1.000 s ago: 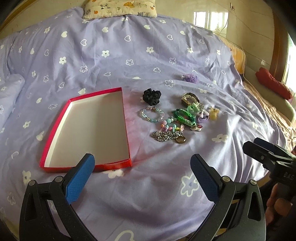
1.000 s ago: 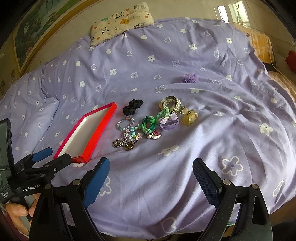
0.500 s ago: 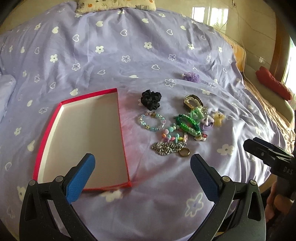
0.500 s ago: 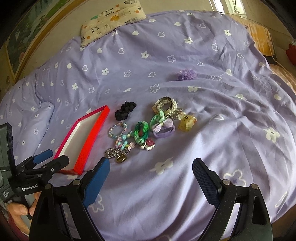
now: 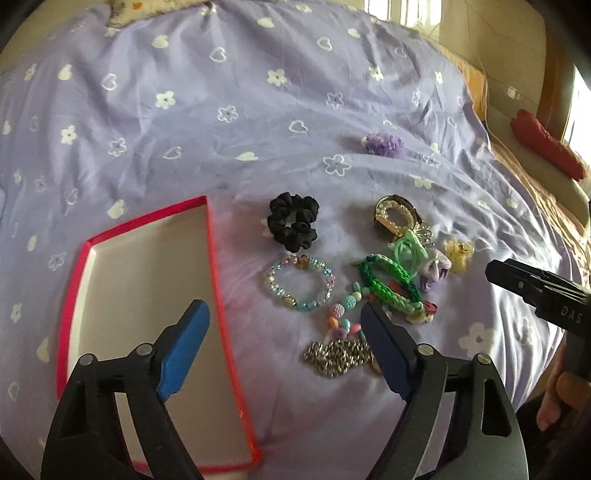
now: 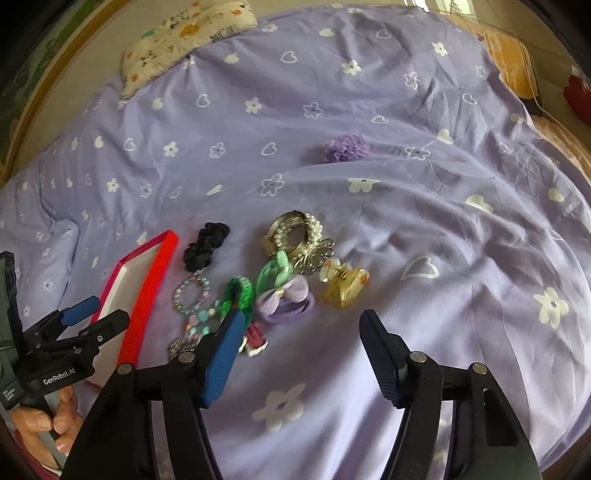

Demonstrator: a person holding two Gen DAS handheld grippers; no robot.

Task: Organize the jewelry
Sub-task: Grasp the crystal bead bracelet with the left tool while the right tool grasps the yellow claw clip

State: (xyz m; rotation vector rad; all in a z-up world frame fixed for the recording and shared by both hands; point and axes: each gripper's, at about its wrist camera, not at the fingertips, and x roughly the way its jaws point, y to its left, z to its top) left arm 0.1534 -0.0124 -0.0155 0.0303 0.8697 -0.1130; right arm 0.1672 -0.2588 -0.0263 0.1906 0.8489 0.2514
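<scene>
A red-rimmed empty box (image 5: 210,236) lies on the purple bedspread, left of a cluster of jewelry. The cluster holds a black scrunchie (image 5: 293,221), a beaded bracelet (image 5: 300,282), a green braided band (image 5: 391,282), a silver chain (image 5: 338,356), a gold bangle (image 5: 395,214) and a yellow clip (image 6: 343,286). My left gripper (image 5: 284,332) is open and empty, above the box's right rim and the chain. My right gripper (image 6: 301,332) is open and empty, just in front of a purple bow tie (image 6: 286,299).
A purple pom flower (image 5: 382,142) lies apart, farther back on the bed. A patterned pillow (image 6: 184,35) sits at the head. A red object (image 5: 546,147) lies off the bed's right edge. The box also shows in the right wrist view (image 6: 147,291).
Both grippers have moved forward and down toward the jewelry; the box and cluster look larger and nearer. Both stay open.
</scene>
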